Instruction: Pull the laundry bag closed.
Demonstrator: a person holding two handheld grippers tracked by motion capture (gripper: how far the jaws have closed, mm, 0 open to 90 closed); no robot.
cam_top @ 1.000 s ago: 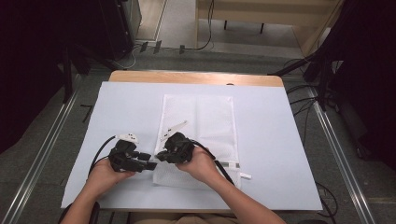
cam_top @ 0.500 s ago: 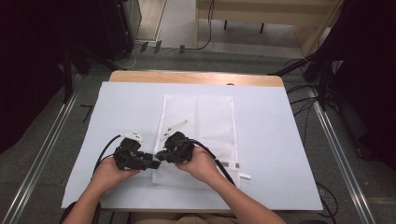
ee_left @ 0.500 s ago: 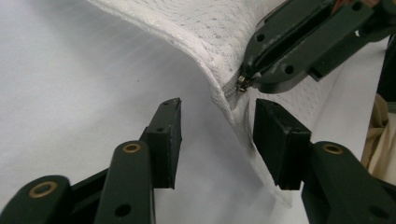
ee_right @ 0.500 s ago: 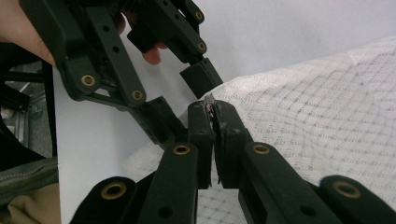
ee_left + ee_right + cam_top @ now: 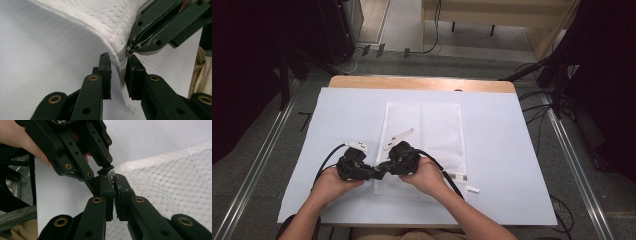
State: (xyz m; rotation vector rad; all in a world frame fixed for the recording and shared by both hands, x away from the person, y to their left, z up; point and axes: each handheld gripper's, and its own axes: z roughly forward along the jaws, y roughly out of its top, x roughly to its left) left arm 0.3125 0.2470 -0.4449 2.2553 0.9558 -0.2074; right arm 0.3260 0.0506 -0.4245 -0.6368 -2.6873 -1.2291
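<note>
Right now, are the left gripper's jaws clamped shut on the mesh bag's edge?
No, the left gripper stands open, with the mesh bag edge running through the gap between its jaws.

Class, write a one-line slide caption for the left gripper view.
Left gripper straddles the mesh bag's zipper edge; right gripper pinches the zipper pull.

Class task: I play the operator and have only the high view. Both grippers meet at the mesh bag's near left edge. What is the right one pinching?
Observer: In the left gripper view, the right gripper is shut on the small metal zipper pull at the mesh bag's edge.
Operator: And the left gripper's jaws?
Observer: The left gripper is open, one jaw on each side of the bag's edge, with a gap between them.
Operator: Does that edge lie flat?
Observer: No, it stands raised off the white sheet and curves upward.
</note>
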